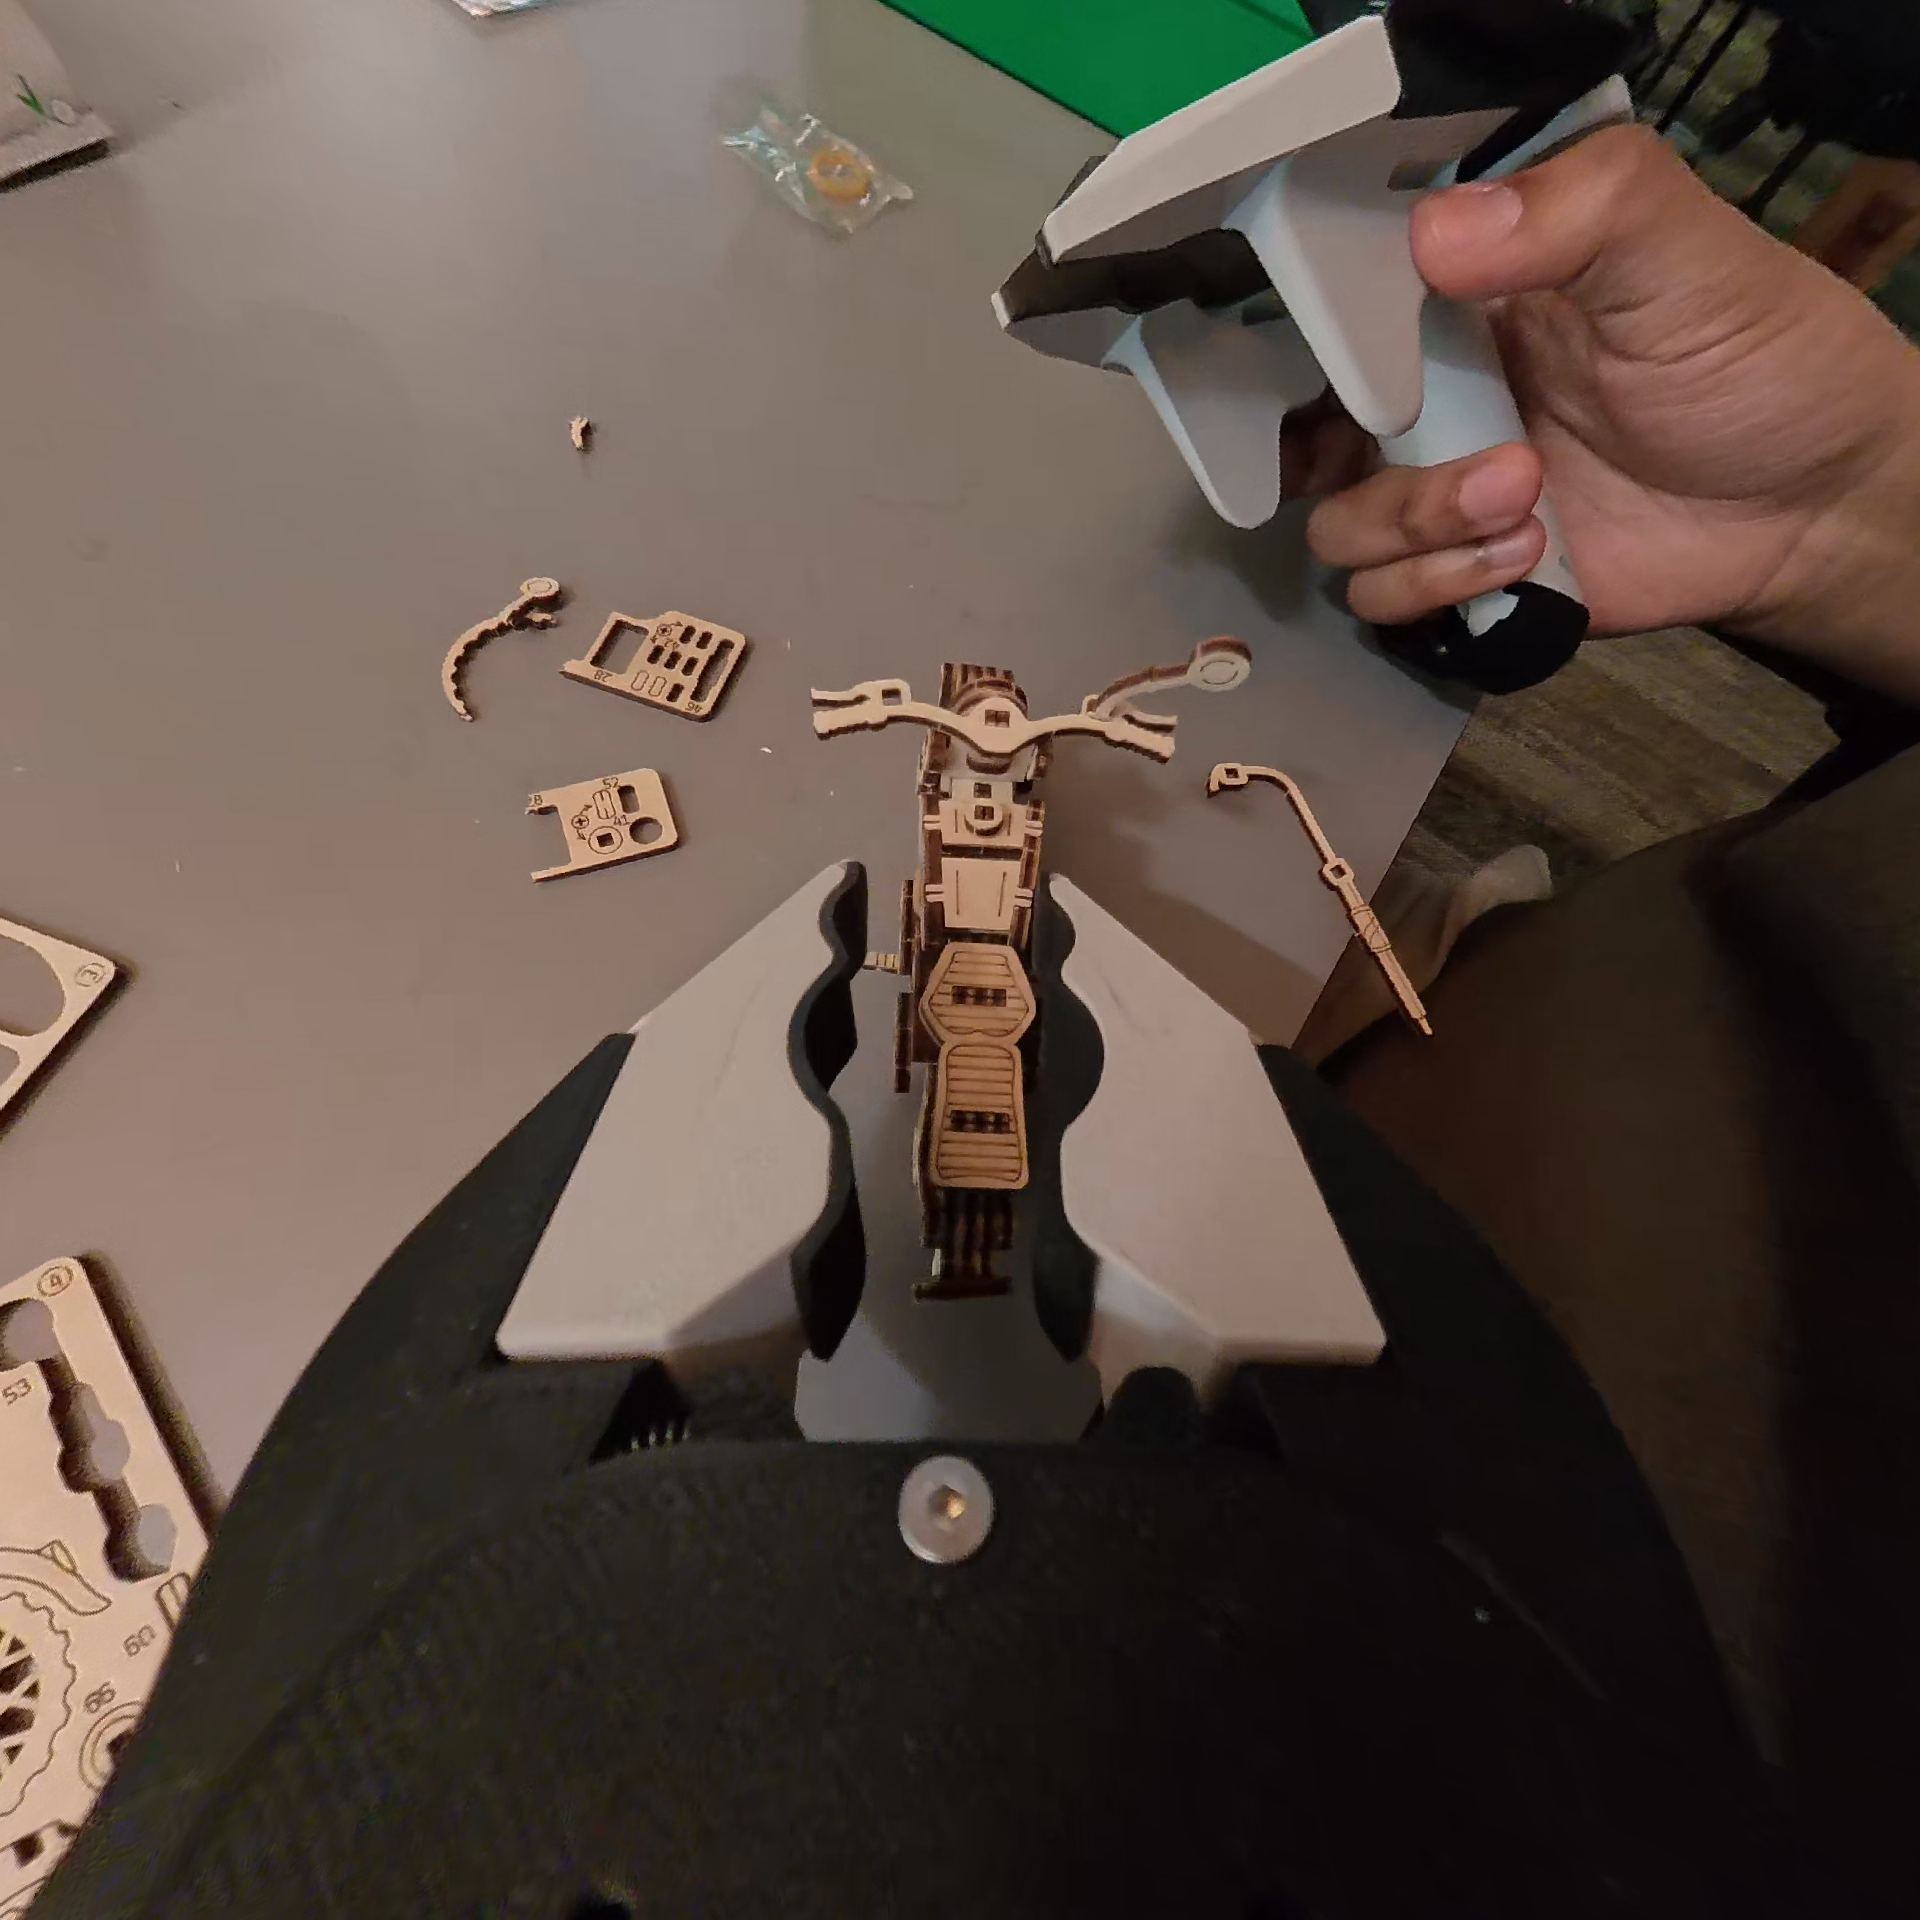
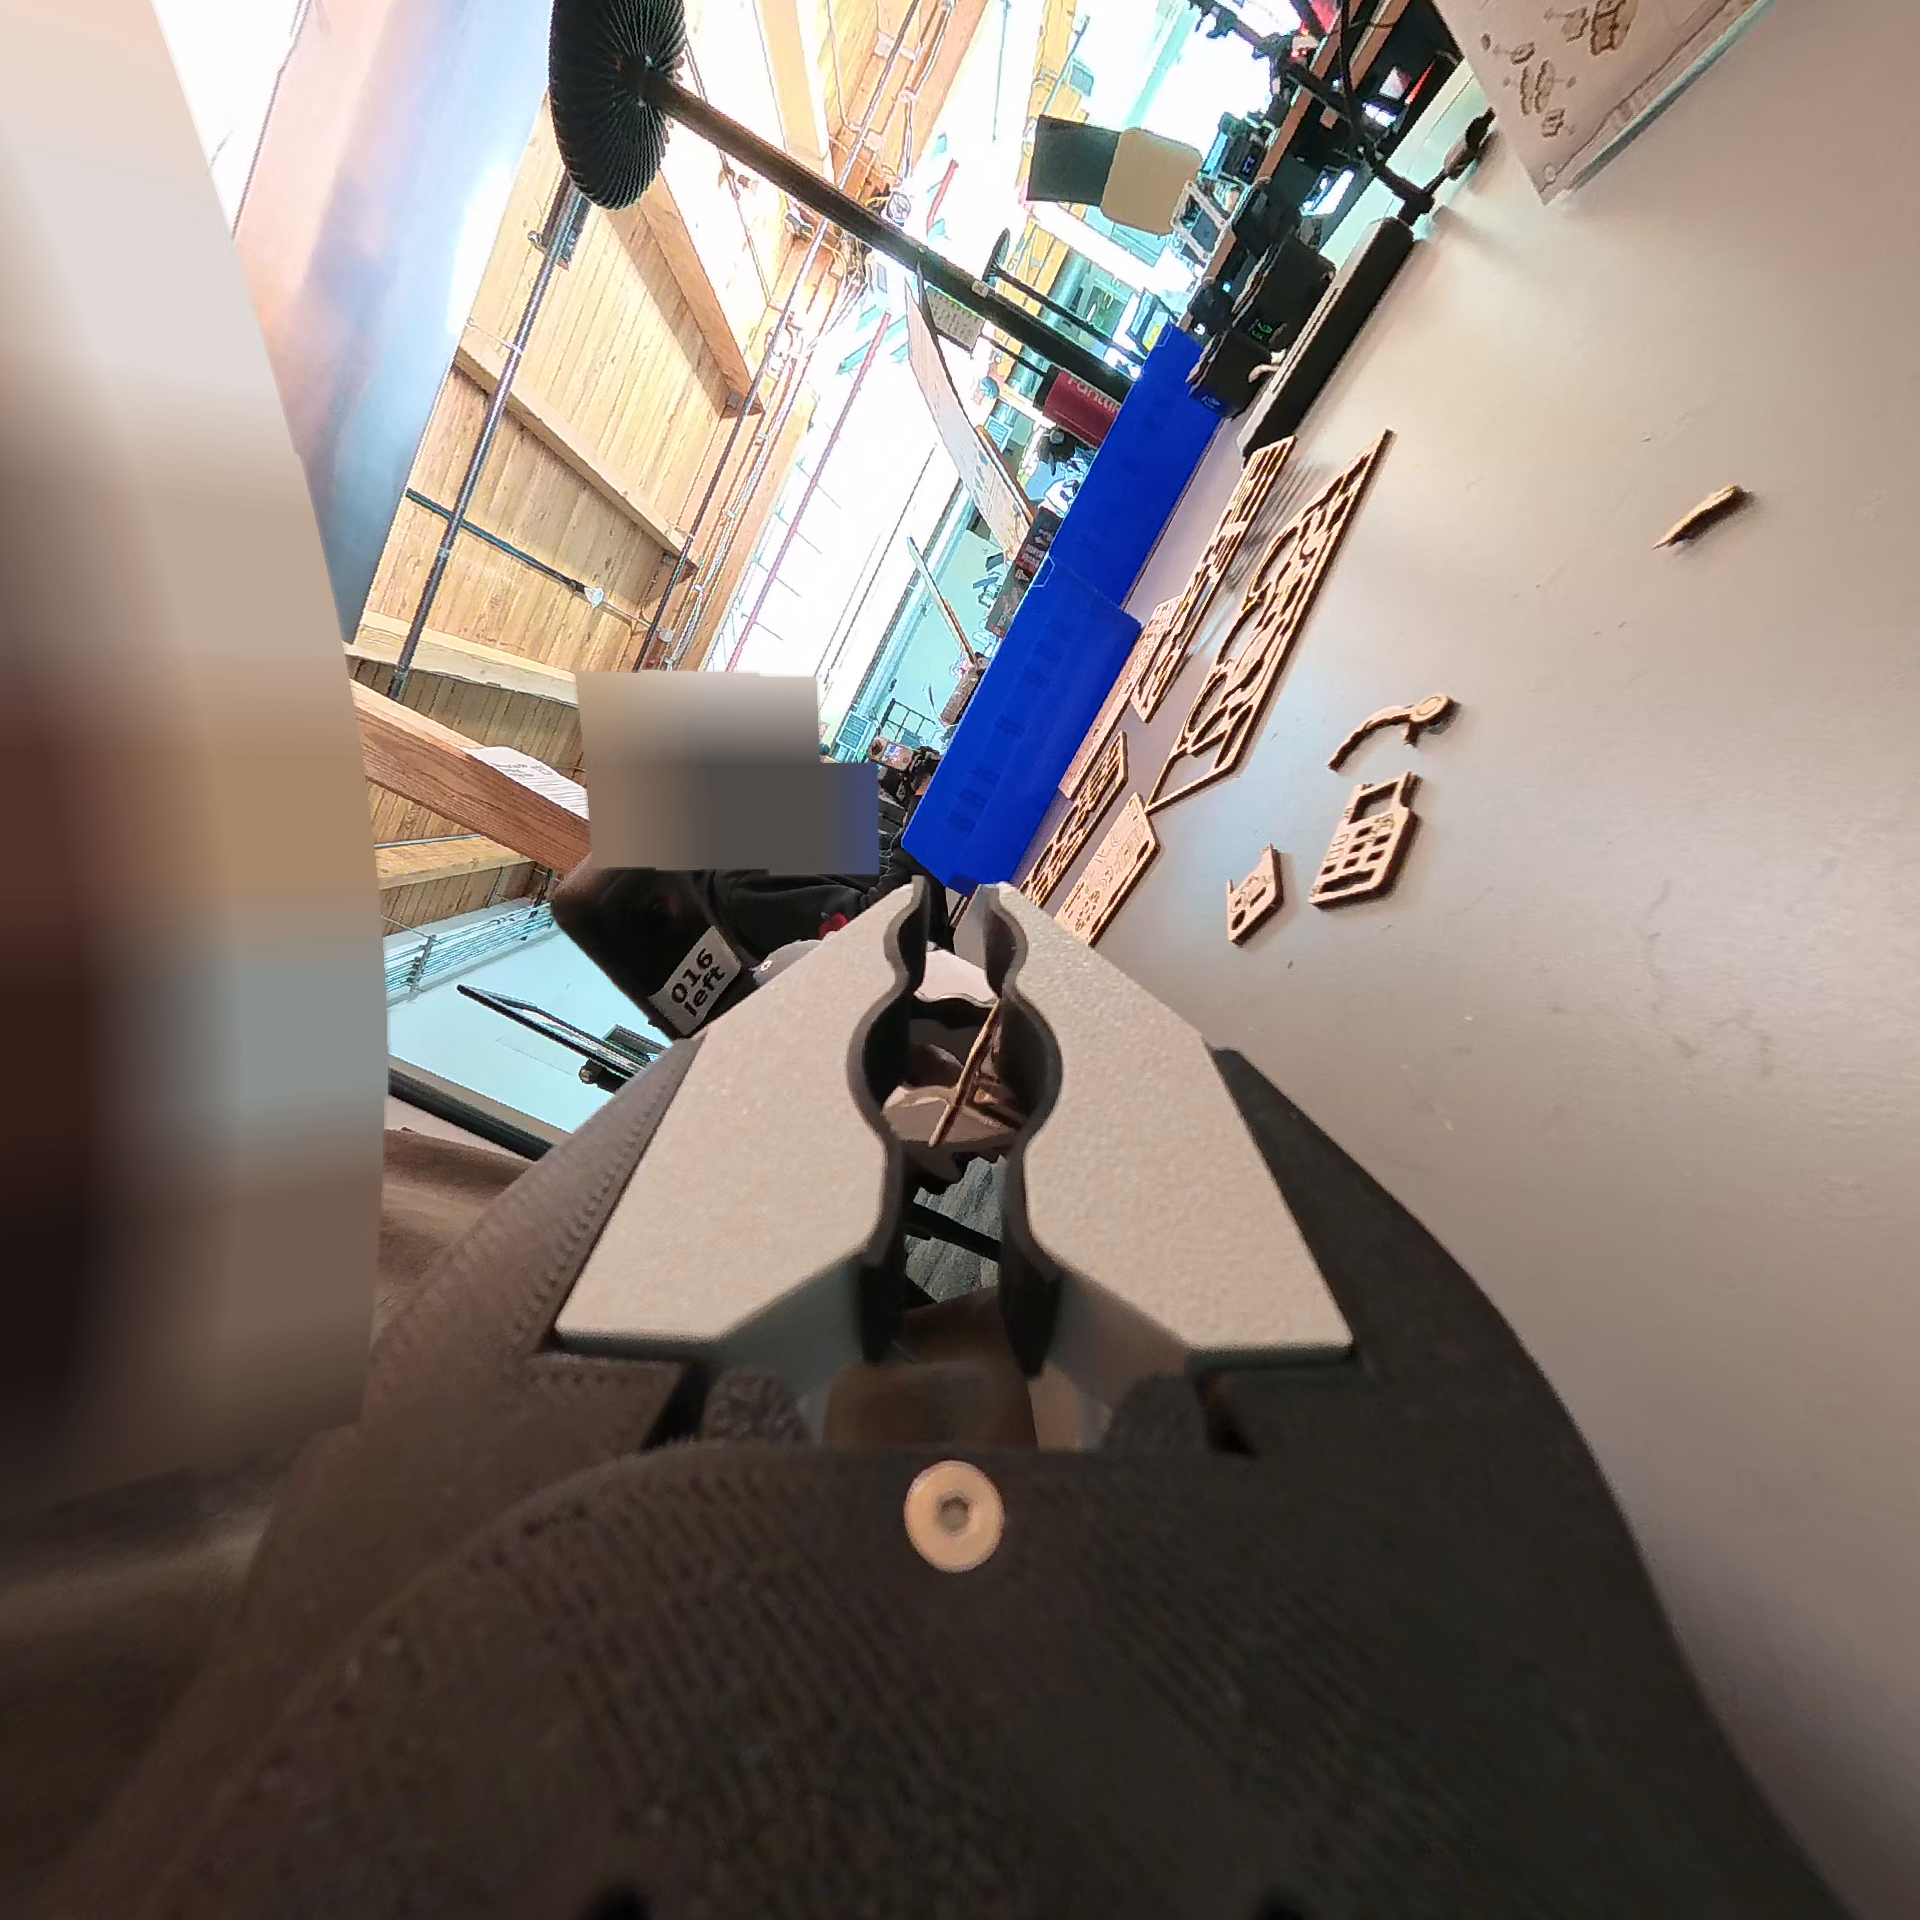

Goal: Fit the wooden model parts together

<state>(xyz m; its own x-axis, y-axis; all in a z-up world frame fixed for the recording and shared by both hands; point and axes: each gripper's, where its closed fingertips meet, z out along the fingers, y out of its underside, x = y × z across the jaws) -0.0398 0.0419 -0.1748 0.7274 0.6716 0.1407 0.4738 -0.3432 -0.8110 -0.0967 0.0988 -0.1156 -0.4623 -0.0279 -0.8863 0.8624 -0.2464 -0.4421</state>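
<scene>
A wooden motorcycle model point(image 1: 977, 1039) with handlebar point(image 1: 987, 717) stands upright on the grey table point(image 1: 312, 416). My left gripper point(image 1: 951, 878) straddles it from behind. The right jaw lies against the model's side and the left jaw touches a side peg, so it is shut on the model. My right gripper point(image 2: 954, 899) has its jaws a narrow gap apart with nothing clamped at the tips. A thin wooden strip point(image 2: 971, 1070) shows through the gap. In the left wrist view the right gripper point(image 1: 1013, 301) hangs above the table, held by a hand point(image 1: 1662, 416).
Loose parts lie left of the model: a curved piece point(image 1: 499, 644) and two small plates point(image 1: 660, 665) point(image 1: 608, 826). A thin rod part point(image 1: 1320, 883) lies at the table's right edge. Cut-out sheets point(image 1: 62, 1507) point(image 2: 1236, 665), blue bins point(image 2: 1060, 644) and a plastic bag point(image 1: 821, 171) sit farther off. My hands' fingertips stand some 10 cm from each other.
</scene>
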